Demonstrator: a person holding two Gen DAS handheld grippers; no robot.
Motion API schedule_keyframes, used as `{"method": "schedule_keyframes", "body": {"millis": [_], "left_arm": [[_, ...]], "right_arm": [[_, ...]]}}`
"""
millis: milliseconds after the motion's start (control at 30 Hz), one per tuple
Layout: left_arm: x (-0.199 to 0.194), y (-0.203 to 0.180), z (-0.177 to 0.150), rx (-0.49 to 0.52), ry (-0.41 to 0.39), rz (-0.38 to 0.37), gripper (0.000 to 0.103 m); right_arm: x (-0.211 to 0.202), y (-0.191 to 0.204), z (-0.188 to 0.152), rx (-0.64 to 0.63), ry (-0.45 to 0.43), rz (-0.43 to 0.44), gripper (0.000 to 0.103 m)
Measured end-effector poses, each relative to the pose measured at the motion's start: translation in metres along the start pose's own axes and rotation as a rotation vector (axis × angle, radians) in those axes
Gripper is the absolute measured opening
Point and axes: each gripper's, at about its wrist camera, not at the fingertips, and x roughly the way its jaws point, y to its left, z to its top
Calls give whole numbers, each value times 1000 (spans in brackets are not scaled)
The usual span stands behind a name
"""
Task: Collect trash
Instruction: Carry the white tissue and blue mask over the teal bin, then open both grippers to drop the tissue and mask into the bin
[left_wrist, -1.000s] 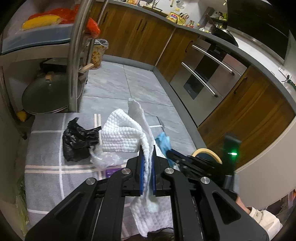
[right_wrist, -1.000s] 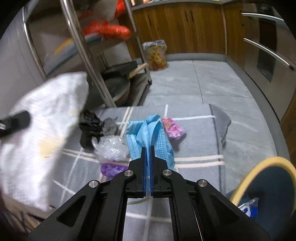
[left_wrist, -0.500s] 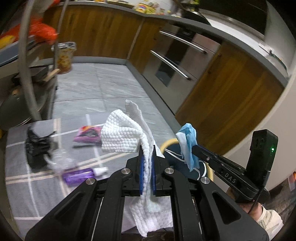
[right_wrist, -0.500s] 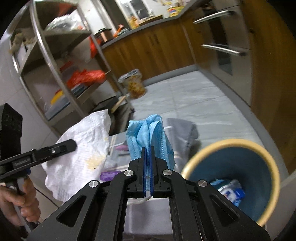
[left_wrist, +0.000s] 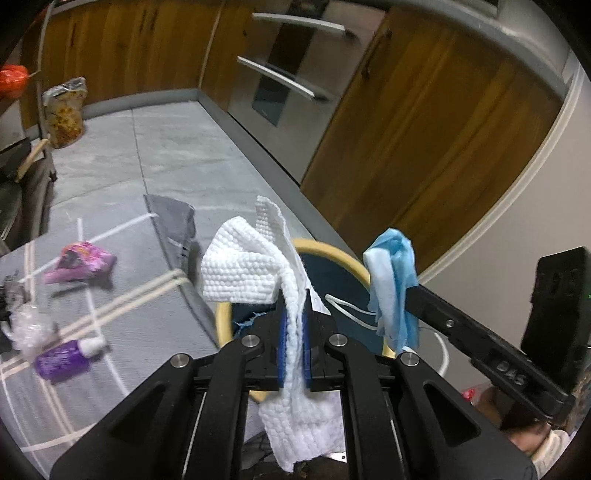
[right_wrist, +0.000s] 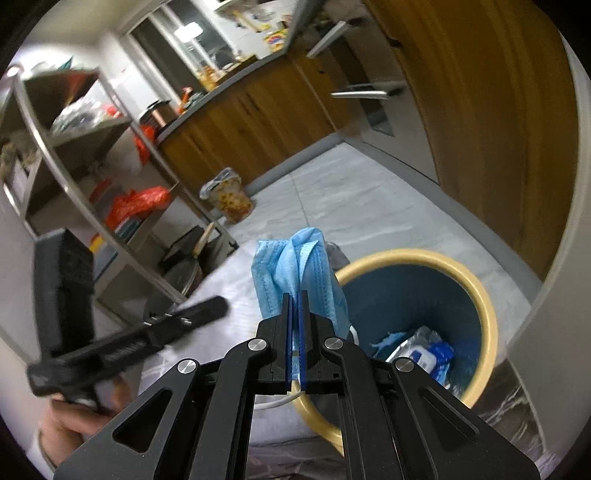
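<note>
My left gripper (left_wrist: 293, 325) is shut on a white paper towel (left_wrist: 243, 266) and holds it above the near rim of a blue bin with a yellow rim (left_wrist: 332, 254). My right gripper (right_wrist: 295, 325) is shut on a blue face mask (right_wrist: 291, 266) beside the bin (right_wrist: 480, 288), which holds a wet-wipe pack (right_wrist: 424, 350). The mask (left_wrist: 393, 280) and right gripper also show over the bin in the left wrist view. The left gripper (right_wrist: 207, 310) shows blurred at the left of the right wrist view.
On the grey striped mat (left_wrist: 122, 332) lie a pink wrapper (left_wrist: 79, 260), a purple bottle (left_wrist: 62, 358) and a clear plastic wad (left_wrist: 27, 328). A metal shelf rack (right_wrist: 92, 184) stands left. Wooden cabinets (left_wrist: 424, 129) and an oven (left_wrist: 291, 85) line the right.
Both grippers swung right, from over the mat toward the bin, each keeping its item. The bin is now close under both, and the black bag has left view.
</note>
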Motion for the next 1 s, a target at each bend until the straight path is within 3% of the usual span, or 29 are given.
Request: {"method": "schedule_keyframes", "body": {"millis": [200, 567, 700, 900, 1000], "left_arm": [[35, -18, -4, 31, 49, 4, 6], [73, -15, -14, 8, 133, 22, 6], [73, -15, -11, 3, 131, 17, 25], [62, -14, -11, 14, 101, 30, 47], [55, -9, -10, 4, 81, 39, 53]], "right_arm": [[14, -24, -2, 88, 42, -39, 4], [33, -43, -17, 104, 111, -151, 4], [39, -50, -20, 114, 136, -168, 5], [42, -44, -20, 95, 139, -197, 30], [40, -43, -18, 95, 129, -200, 34]]}}
